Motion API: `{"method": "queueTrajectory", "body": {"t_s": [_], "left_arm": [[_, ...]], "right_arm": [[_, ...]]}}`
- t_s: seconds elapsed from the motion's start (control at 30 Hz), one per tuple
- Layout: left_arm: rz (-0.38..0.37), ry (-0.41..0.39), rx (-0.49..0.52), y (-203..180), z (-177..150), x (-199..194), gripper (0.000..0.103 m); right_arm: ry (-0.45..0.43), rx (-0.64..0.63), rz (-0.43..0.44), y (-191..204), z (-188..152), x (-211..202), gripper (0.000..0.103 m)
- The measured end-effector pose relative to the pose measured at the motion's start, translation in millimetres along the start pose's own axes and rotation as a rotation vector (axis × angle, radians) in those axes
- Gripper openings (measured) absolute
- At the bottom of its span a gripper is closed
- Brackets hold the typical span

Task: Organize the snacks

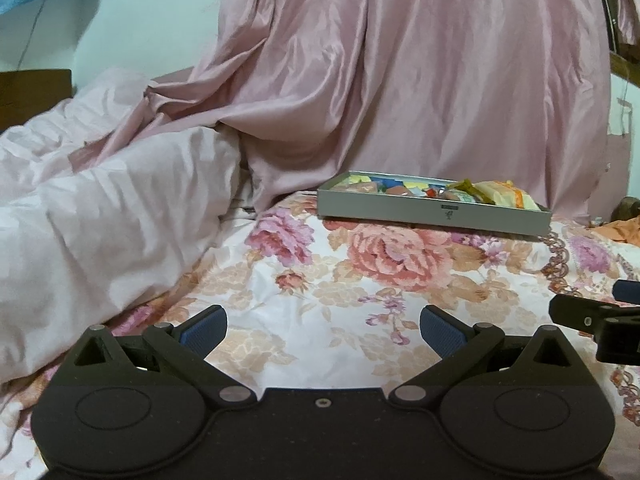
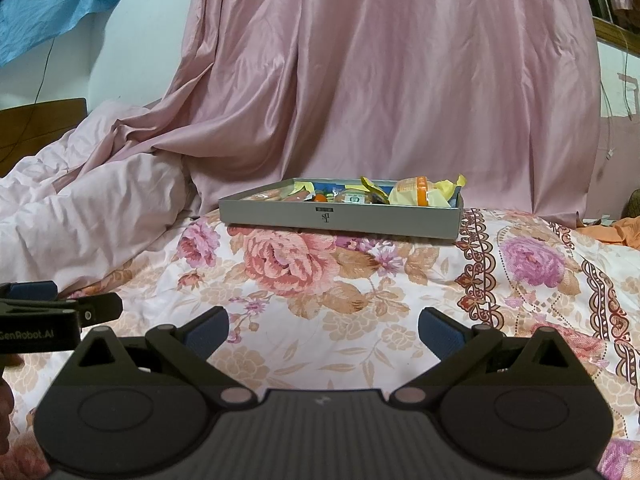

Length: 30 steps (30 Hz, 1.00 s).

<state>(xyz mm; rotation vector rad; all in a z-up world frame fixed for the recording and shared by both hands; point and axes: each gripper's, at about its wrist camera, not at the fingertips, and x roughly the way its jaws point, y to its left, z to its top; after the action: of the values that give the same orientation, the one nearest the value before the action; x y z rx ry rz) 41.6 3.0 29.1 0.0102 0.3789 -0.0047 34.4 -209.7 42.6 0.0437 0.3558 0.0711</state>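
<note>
- Left hand-held gripper [image 1: 323, 330]: black frame with blue ribbed pads; its two fingers are spread wide apart and hold nothing. It hovers low over the floral bedspread [image 1: 320, 280], a white cloth printed with pink and peach roses.
- Right hand-held gripper [image 2: 323, 330]: same build, fingers likewise spread wide and empty, above the same bedspread. Its side shows at the right edge of the left wrist view, so the two tools lie side by side, near each other.
- Shallow grey cardboard box [image 2: 340, 218]: rectangular, open-topped, with a small dark logo on the near wall. It rests on the bedspread, well ahead of both grippers, just in front of the hanging pink satin curtain [image 2: 380, 80].
- Wrapped snacks [image 2: 416, 192]: an assortment of small packets in yellow, orange, blue and olive wrappers, lying inside the grey box; a yellow-and-orange packet rises above the rim at the right end. Individual kinds cannot be told.
- Crumpled pale pink quilt [image 1: 100, 208]: heaped on the bed to the left of the box.
- Blue cloth [image 2: 52, 4]: hangs at the upper left against a pale wall.
</note>
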Motion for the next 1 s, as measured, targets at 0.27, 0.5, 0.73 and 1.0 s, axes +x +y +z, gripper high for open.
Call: {"method": "queueTrajectory", "body": {"t_s": [0.27,0.5,0.73,1.0], "left_arm": [[0.007,0.009,-0.005,0.9,0.3,-0.1,0.102],[0.017,0.006,0.008,-1.0,-0.2,0.0,0.102],[0.028,0.007,0.010,-0.4,-0.4,0.3,0.102],[0.029,0.006,0.010,-1.0,-0.5,0.2,0.102]], "right_arm": [[0.000,0.000,0.000,0.1,0.1,-0.4,0.103],[0.001,0.001,-0.001,0.6,0.1,-0.6,0.103],[0.001,0.001,-0.001,1.8,-0.4,-0.9,0.103],[0.002,0.001,-0.002,1.3,0.2,-0.4,0.103]]}}
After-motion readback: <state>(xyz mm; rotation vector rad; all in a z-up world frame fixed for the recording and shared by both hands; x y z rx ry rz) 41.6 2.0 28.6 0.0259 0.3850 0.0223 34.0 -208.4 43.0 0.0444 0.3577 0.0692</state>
